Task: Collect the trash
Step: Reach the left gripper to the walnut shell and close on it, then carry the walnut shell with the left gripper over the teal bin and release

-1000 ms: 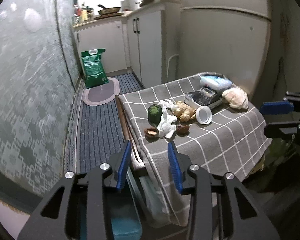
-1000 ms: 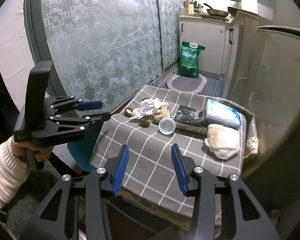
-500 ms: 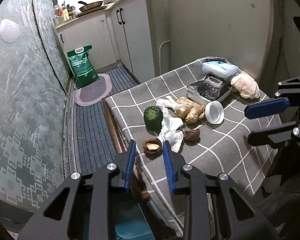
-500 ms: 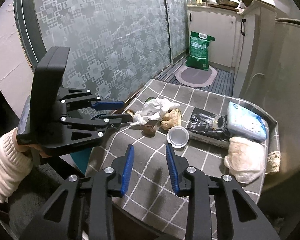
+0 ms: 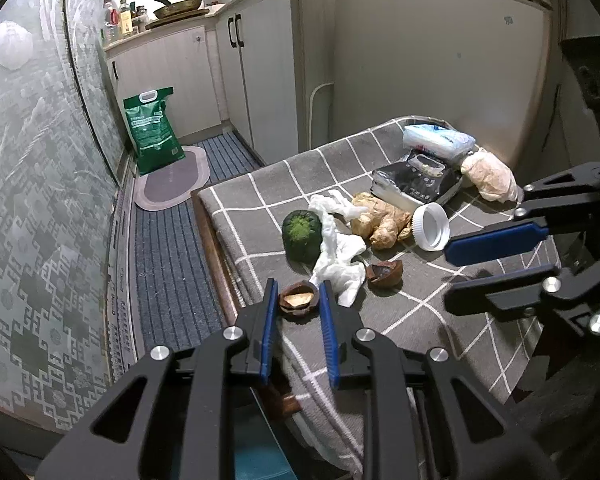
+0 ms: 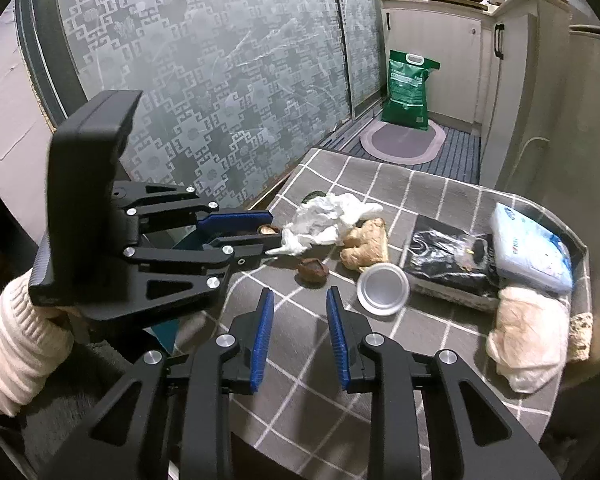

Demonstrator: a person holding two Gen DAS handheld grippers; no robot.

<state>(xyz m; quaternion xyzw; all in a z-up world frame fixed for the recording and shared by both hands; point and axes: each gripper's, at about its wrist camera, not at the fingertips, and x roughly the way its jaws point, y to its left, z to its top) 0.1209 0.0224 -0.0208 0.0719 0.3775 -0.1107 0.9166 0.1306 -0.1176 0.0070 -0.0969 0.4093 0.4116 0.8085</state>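
- Framing a brown shell half point(image 5: 298, 299) between its blue pads, the left gripper point(image 5: 299, 292) reaches over the near-left edge of the worktop point(image 5: 420, 320); its jaws have just been closing, and the shell sits in the narrowed gap, though I cannot tell whether the pads touch it yet.
- In the right wrist view the same shell half point(image 6: 269, 229) peeks out between the left gripper's point(image 6: 270, 228) fingertips, with a white-sleeved wrist point(image 6: 16, 344) behind the tool.
- Crumpled white tissue point(image 5: 338, 248) lies just beyond and to the right of the left gripper, touching a dark green round fruit point(image 5: 302, 234) on its left.
- A second brown shell half point(image 5: 384, 274) sits right of the tissue; a knob of ginger point(image 5: 382, 220) and a white lid point(image 5: 432, 226) lie farther back.
- The right gripper point(image 6: 299, 300) hovers over bare checked cloth with nothing between its pads; its jaws have also just been closing but stand apart.
- That second shell half point(image 6: 311, 272) lies just ahead of the right gripper's tips, the lid point(image 6: 383, 289) just to their right.
- A black packet point(image 6: 448, 260), a pale blue pack point(image 6: 534, 246) and a cream bundle point(image 6: 530, 338) rest at the far side.
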